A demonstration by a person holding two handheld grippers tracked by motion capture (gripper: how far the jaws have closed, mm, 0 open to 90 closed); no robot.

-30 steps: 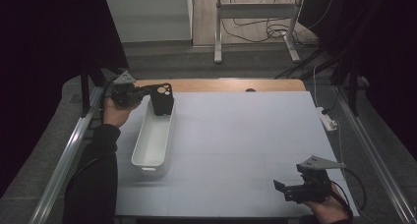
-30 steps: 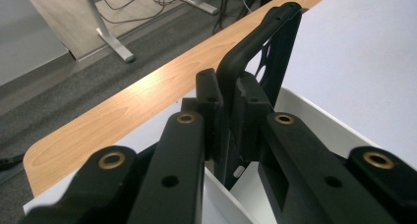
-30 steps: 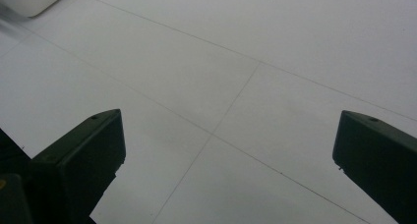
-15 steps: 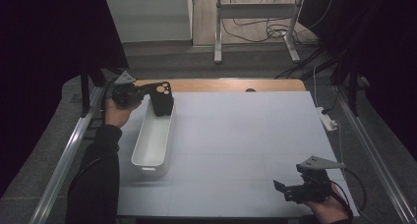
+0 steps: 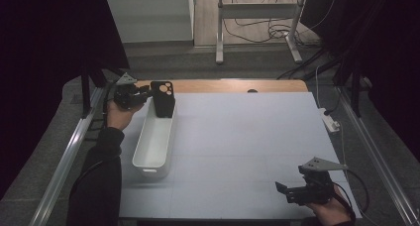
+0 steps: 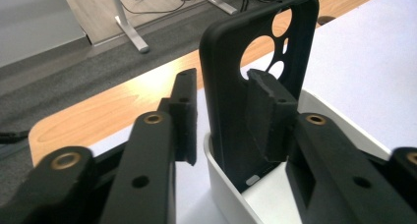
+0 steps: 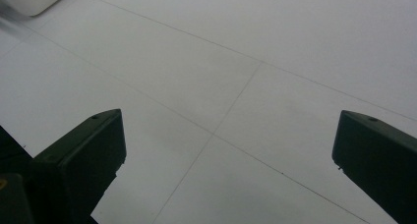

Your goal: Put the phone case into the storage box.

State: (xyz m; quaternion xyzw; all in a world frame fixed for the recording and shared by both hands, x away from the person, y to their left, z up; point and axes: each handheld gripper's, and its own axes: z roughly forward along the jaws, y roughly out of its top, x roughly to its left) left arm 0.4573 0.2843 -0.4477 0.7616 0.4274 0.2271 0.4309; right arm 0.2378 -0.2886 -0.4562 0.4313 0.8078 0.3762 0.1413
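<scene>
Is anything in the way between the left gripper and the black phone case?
No. The phone case stands upright in the far end of the white tray, right between the left gripper jaws, which have just been opening off it. Nothing sits between them.

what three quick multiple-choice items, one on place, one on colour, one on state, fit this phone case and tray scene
1. Where does the phone case stand?
A. in the far end of the white tray
B. on the bare table
C. on the floor
2. What colour is the case?
A. red
B. black
C. white
3. How is the right gripper?
A. shut on the case
B. shut on the tray
C. open, nothing between the jaws

A: its foot sits inside the tray wall.
B: black shell.
C: jaws wide apart over bare table.
</scene>
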